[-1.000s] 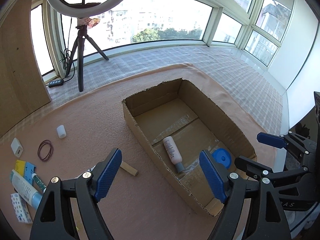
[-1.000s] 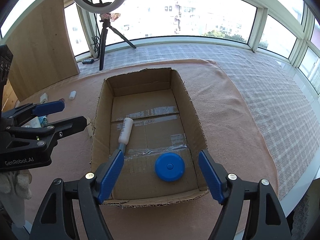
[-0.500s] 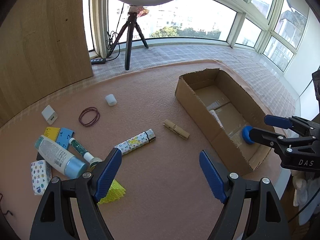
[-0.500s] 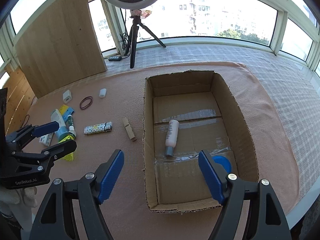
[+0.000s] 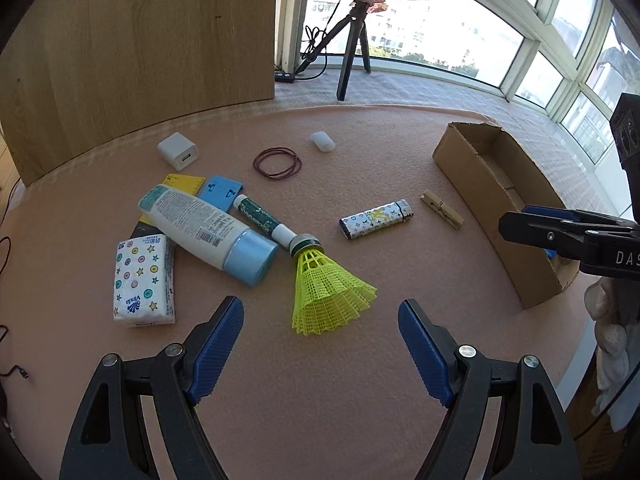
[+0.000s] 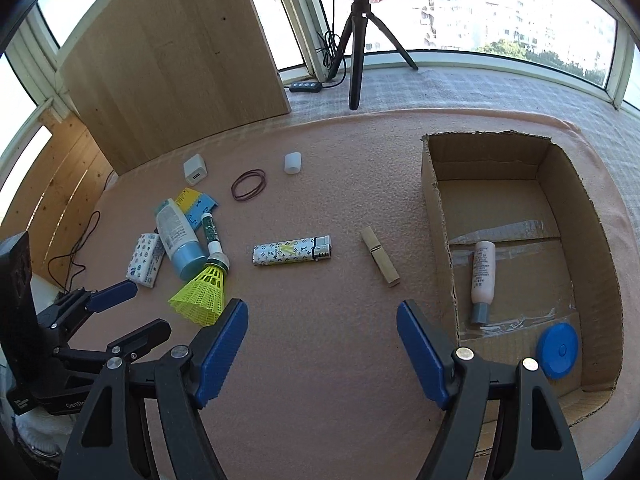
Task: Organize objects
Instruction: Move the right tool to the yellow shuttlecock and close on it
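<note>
My left gripper (image 5: pixel 320 344) hangs open and empty just short of a yellow shuttlecock (image 5: pixel 324 288) on the pink mat. Beside it lie a white bottle with a blue cap (image 5: pixel 208 232), a tissue pack (image 5: pixel 144 280), a green tube (image 5: pixel 264 220) and a patterned lighter (image 5: pixel 376 220). In the right wrist view my right gripper (image 6: pixel 320 340) is open with nothing in it, above bare mat between the lighter (image 6: pixel 292 255) and a cardboard box (image 6: pixel 436 216). A wooden clothespin (image 6: pixel 379 257) lies left of the box. Inside the box lie a pink bottle (image 6: pixel 483 276) and a blue round lid (image 6: pixel 557 350).
A white charger (image 5: pixel 178 151), rubber bands (image 5: pixel 277 162), a small white cap (image 5: pixel 322 142) and yellow and blue cards (image 5: pixel 202 190) lie farther back. A wooden panel (image 5: pixel 140 52) and a ring-light tripod (image 5: pixel 352 48) stand behind the mat. A black cable (image 6: pixel 80 240) trails at the left.
Both grippers have swung left, away from the box and toward the loose objects. The shuttlecock now lies just ahead of the left gripper. Both sets of jaws stay equally wide.
</note>
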The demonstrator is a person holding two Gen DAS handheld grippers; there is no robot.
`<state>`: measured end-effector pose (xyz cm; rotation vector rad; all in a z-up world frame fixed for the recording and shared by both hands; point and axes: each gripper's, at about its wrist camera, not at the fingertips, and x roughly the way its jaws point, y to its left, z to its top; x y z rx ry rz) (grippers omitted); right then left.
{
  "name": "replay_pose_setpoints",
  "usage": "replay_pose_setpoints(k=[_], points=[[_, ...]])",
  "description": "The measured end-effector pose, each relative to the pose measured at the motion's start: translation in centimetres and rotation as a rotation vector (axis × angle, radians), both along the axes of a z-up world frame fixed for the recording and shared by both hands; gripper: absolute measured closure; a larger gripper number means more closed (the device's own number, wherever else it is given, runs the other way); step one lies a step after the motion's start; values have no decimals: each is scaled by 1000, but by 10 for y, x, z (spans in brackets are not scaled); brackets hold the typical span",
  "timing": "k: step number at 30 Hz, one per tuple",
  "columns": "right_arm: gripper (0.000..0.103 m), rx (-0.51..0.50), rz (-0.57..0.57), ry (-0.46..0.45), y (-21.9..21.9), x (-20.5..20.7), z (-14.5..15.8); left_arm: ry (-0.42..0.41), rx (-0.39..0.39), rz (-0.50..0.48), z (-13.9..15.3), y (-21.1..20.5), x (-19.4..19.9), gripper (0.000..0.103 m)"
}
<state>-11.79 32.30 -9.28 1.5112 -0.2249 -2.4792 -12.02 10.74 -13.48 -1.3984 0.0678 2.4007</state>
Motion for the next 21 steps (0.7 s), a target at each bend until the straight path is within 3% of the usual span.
replay_pose_setpoints(k=[11,17,21], points=[[30,-48,103,-88,-69,-36,-22,-57,30,4,-30,-13,-12,27],[30,-90,126,-168,-92,-55,-45,-86,55,3,-43,-11,-22,38],[30,-107,126,-211,-102,-64,-58,-107,74,-4,-52,-8,-29,51]])
